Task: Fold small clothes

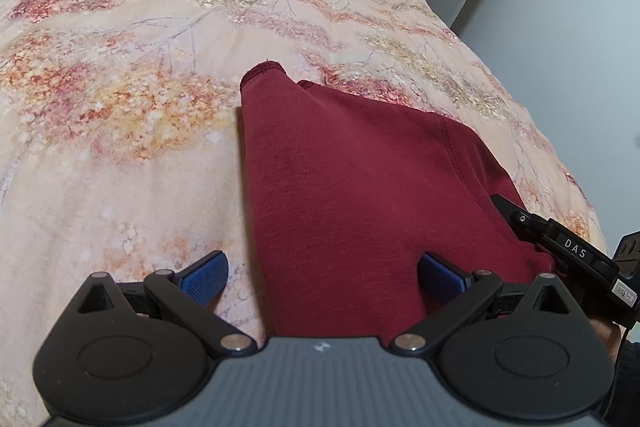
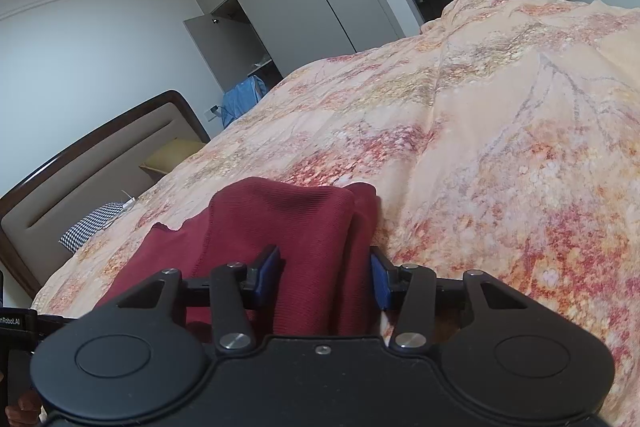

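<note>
Garment [image 2: 288, 227] lies bunched between the pads of the right claw [image 2: 326, 277], lengthwise straight ahead; left claw [image 1: 322, 277] gapes over its near edge.

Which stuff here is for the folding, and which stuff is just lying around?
For the folding:
- dark red garment, partly folded on the floral bedspread
- right gripper, jaws around a fold of it
- left gripper, open over its near edge

Just lying about:
- blue cloth by the wardrobe
- checked cloth near the headboard
- yellow pillow
</note>
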Available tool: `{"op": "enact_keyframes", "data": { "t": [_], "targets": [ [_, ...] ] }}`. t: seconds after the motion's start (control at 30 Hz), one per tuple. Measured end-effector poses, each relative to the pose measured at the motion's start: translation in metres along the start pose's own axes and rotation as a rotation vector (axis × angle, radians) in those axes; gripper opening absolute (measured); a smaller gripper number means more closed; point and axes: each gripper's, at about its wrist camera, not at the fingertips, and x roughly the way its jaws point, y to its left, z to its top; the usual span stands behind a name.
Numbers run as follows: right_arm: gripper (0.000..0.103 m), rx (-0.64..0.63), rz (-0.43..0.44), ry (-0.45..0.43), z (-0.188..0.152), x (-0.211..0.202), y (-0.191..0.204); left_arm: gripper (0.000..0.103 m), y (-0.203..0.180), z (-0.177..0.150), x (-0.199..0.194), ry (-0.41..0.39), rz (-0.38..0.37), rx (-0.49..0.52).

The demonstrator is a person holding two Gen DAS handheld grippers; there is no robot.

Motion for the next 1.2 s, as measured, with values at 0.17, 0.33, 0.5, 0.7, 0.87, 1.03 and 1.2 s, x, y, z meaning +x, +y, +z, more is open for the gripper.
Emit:
{"op": "enact_keyframes", "data": {
  "t": [0.17, 0.33, 0.5, 0.7, 0.87, 1.03, 1.2],
  "targets": [
    [0.051, 0.005, 0.003, -0.003, -0.001, 0.0, -0.002, 0.103, 0.0, 0.001, 0.0, 0.005, 0.0, -0.002],
    [0.051, 0.008, 0.004, -0.006, -0.002, 0.0, -0.003, 0.103, 0.0, 0.001, 0.0, 0.002, -0.003, -0.002],
    [0.05, -0.006, -0.004, -0.006, -0.002, 0.0, -0.001, 0.103, -0.001, 0.001, 0.0, 0.002, -0.002, -0.001],
    [0.038, -0.045, -0.025, 0.01, 0.004, -0.002, 0.012, 0.091, -0.005, 0.004, -0.005, 0.008, -0.02, -0.006],
    [0.021, -0.058, -0.012, 0.007, 0.007, -0.007, 0.022, 0.079, -0.008, 0.006, -0.008, 0.011, -0.033, -0.009],
    [0.017, -0.072, -0.011, -0.018, 0.009, -0.016, 0.033, 0.052, -0.009, 0.007, -0.016, -0.014, -0.025, -0.018],
    [0.017, -0.11, 0.012, -0.04, 0.016, -0.023, 0.048, 0.038, -0.012, 0.009, -0.022, -0.022, -0.024, -0.009]
  ]
}}
